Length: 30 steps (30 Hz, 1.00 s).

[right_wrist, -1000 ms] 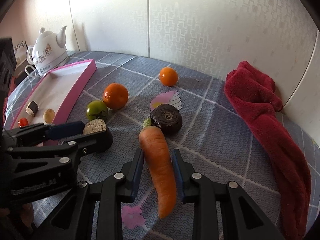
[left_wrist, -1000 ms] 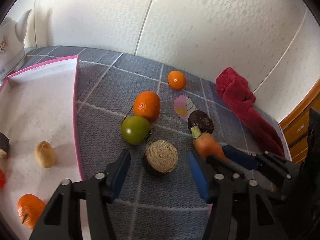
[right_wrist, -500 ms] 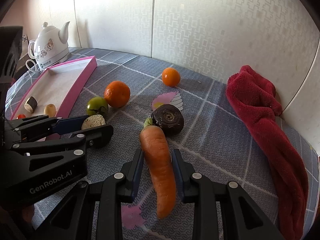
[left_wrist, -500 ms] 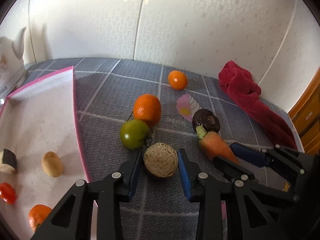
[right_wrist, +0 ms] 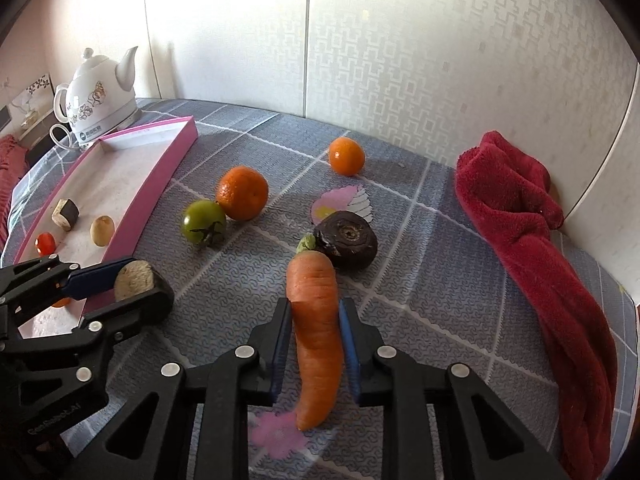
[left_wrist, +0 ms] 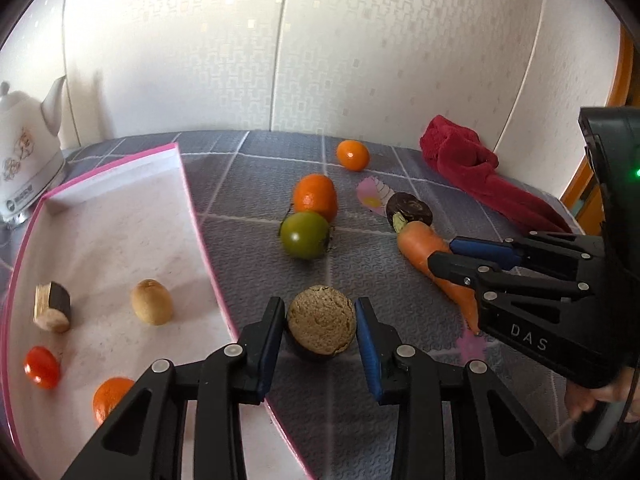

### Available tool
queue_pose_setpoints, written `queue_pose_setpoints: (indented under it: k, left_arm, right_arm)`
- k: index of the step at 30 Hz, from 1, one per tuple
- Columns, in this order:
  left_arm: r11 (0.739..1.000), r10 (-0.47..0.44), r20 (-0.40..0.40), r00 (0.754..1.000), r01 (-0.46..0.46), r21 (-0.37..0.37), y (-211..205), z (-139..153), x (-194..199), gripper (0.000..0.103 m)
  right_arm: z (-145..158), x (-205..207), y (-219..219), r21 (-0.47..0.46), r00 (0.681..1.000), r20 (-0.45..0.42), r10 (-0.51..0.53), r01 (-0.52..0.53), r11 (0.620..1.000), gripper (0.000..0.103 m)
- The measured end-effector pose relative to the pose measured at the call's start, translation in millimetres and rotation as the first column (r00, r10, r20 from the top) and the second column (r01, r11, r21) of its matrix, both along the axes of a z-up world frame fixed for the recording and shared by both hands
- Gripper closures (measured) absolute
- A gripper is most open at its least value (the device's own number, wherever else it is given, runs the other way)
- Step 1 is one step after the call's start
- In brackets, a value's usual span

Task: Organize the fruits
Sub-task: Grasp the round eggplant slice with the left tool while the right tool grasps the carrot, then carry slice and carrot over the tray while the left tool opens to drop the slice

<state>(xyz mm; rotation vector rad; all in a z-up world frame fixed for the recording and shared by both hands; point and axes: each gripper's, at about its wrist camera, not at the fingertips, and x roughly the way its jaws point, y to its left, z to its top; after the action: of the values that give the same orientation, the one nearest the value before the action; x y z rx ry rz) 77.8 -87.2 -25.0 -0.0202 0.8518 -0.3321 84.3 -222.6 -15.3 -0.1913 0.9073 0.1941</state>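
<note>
Left wrist view: our half fruit (left_wrist: 322,326) sits squeezed between the left gripper (left_wrist: 320,330) pads, just beside the tray (left_wrist: 196,216). Our right gripper (right_wrist: 314,332) is closing its jaws around the carrot (right_wrist: 318,332) on the cloth (right_wrist: 420,280).

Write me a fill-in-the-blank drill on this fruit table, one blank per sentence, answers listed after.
1. The right tool has its jaws closing on the ____.
2. The green tomato touches a fruit coloured ____.
3. The pink-edged tray stands in front of a white ____.
4. The towel by the wall is coloured ____.

Missing words: carrot; orange; kettle; red
</note>
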Motion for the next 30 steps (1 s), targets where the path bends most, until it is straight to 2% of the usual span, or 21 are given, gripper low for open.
queue_pose_setpoints:
  k: [2,4,9,12,15,18,25,30]
  left_arm:
    - [1.0,0.009,0.002,1.0,-0.009,-0.011,4,2,-2,0.067]
    - [1.0,0.024,0.011,1.0,-0.024,-0.005,7,5,-4,0.067]
    - [1.0,0.021,0.01,1.0,-0.021,-0.005,12,8,-9,0.067]
    - [1.0,0.005,0.008,1.0,-0.005,-0.008,11,10,-14,0.067]
    - [1.0,-0.012,0.021,1.0,0.013,-0.02,10,16,-19,0.067]
    - [0.999,-0.023,0.03,0.999,0.024,-0.025,10,19,-24,0.067]
    - [0.998,-0.02,0.029,0.999,0.022,-0.06,9,27,-29,0.067]
    - [0.997,-0.011,0.068,0.998,0.016,-0.07,12,40,-41,0.067]
  right_arm:
    - [2,-3,3,0.005,1.0,0.006,-0.001,0.001,1.0,0.083]
    - [5,-5,5,0.011,1.0,0.017,-0.003,0.003,1.0,0.091]
    - [5,-6,6,0.016,1.0,0.017,-0.019,0.019,1.0,0.092]
    - [4,-4,-1,0.055,0.999,0.009,-0.031,0.031,0.998,0.089]
    - [-1,0,-7,0.077,0.999,-0.013,-0.047,0.048,0.996,0.078]
    - [-4,2,-6,0.074,0.998,-0.019,-0.058,0.059,0.995,0.075]
    - [-9,5,1,0.027,0.999,0.0,-0.045,0.045,0.999,0.075]
    - [-8,5,0,0.04,0.999,-0.009,-0.051,0.051,0.998,0.075]
